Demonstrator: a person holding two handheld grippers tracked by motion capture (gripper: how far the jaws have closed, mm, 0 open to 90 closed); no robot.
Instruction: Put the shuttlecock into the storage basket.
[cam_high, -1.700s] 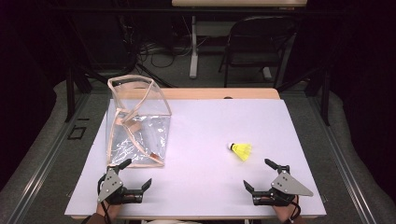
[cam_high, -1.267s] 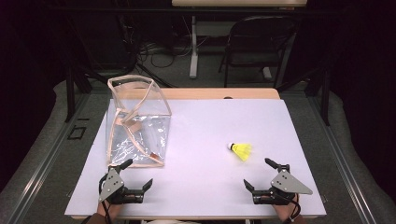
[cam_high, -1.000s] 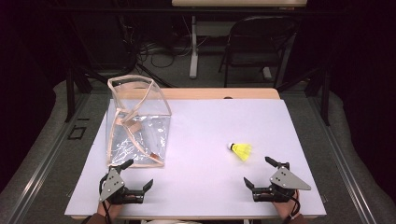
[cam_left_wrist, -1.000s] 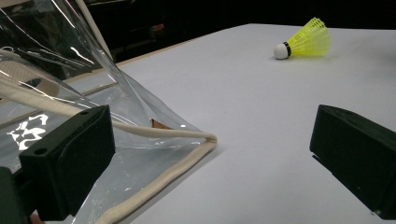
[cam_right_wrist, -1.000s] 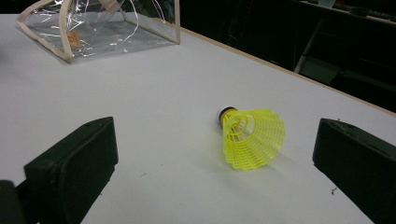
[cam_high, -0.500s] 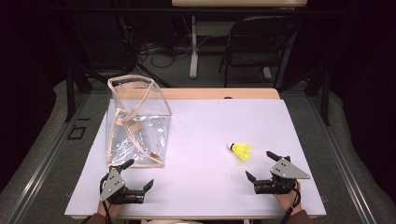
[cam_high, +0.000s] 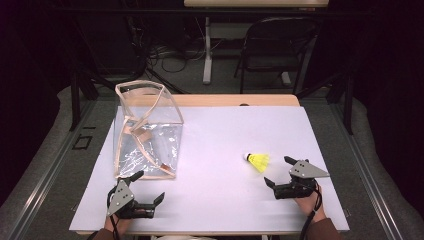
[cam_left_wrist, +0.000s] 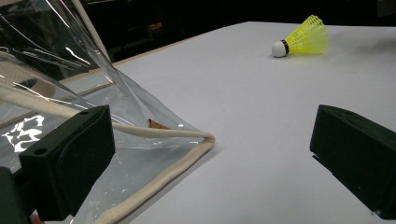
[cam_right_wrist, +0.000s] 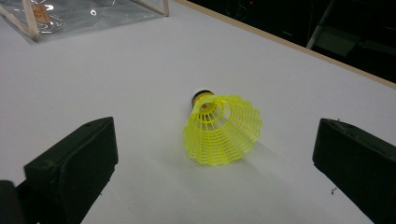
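Observation:
A yellow shuttlecock (cam_high: 258, 161) (cam_right_wrist: 222, 129) lies on its side on the white table (cam_high: 215, 145), right of centre. My right gripper (cam_high: 278, 173) (cam_right_wrist: 212, 182) is open just behind it, skirt toward me, jaws to either side and apart from it. A clear plastic bag (cam_high: 146, 131) (cam_left_wrist: 70, 107) with beige trim stands open at the left. My left gripper (cam_high: 148, 187) (cam_left_wrist: 210, 163) rests open at the bag's near corner, its left jaw close to the trim; the shuttlecock (cam_left_wrist: 301, 39) lies far ahead.
A wooden strip (cam_high: 235, 100) edges the table's far side. Beyond it stand a dark chair (cam_high: 272, 47), a table leg and floor cables. The white surface between bag and shuttlecock is bare.
My right gripper has moved forward and left, up toward the shuttlecock. The left gripper, bag and shuttlecock have stayed put.

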